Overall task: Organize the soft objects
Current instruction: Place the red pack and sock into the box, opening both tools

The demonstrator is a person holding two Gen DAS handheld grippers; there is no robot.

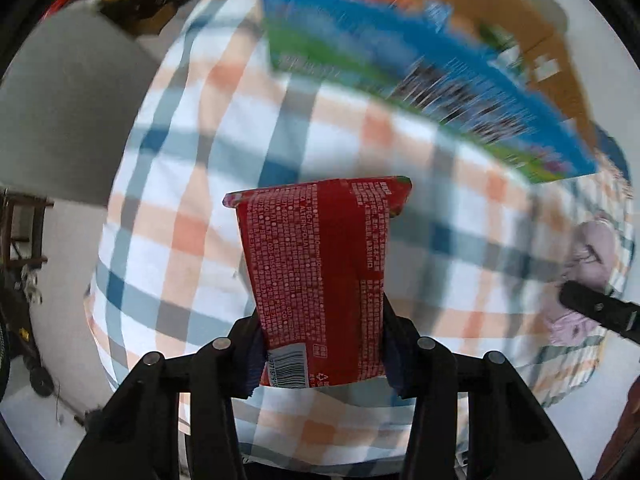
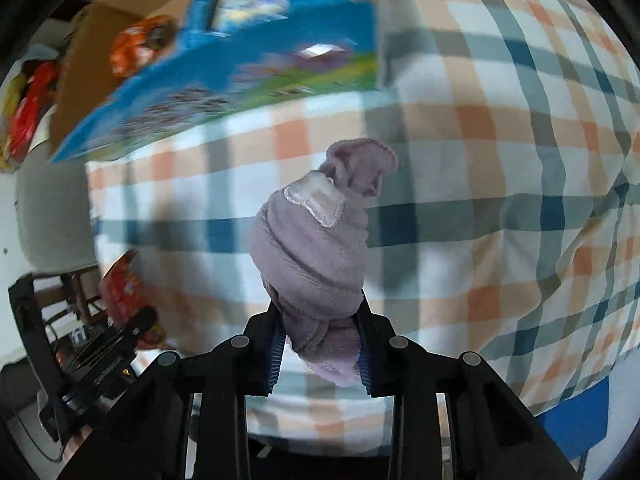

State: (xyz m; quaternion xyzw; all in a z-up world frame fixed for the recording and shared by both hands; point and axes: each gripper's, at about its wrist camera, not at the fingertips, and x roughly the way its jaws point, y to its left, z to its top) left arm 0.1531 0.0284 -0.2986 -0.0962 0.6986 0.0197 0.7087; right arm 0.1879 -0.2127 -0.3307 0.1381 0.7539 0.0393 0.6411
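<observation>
My left gripper (image 1: 320,354) is shut on a red soft pack (image 1: 320,276) with white print, held above the checked cloth (image 1: 192,184). My right gripper (image 2: 320,354) is shut on a rolled lilac sock (image 2: 316,248) with a pale patch, held above the same cloth (image 2: 500,168). The sock (image 1: 588,260) and the right gripper's finger (image 1: 600,312) also show at the right edge of the left wrist view. The red pack (image 2: 124,292) in the left gripper shows at the lower left of the right wrist view.
A blue and green box (image 1: 400,68) lies on the cloth ahead, also in the right wrist view (image 2: 224,92). Behind it stands an open cardboard carton (image 1: 520,32) holding an orange packet (image 2: 140,44). Red and yellow packets (image 2: 28,108) lie left of it. A wooden chair (image 1: 24,232) stands off the table's left.
</observation>
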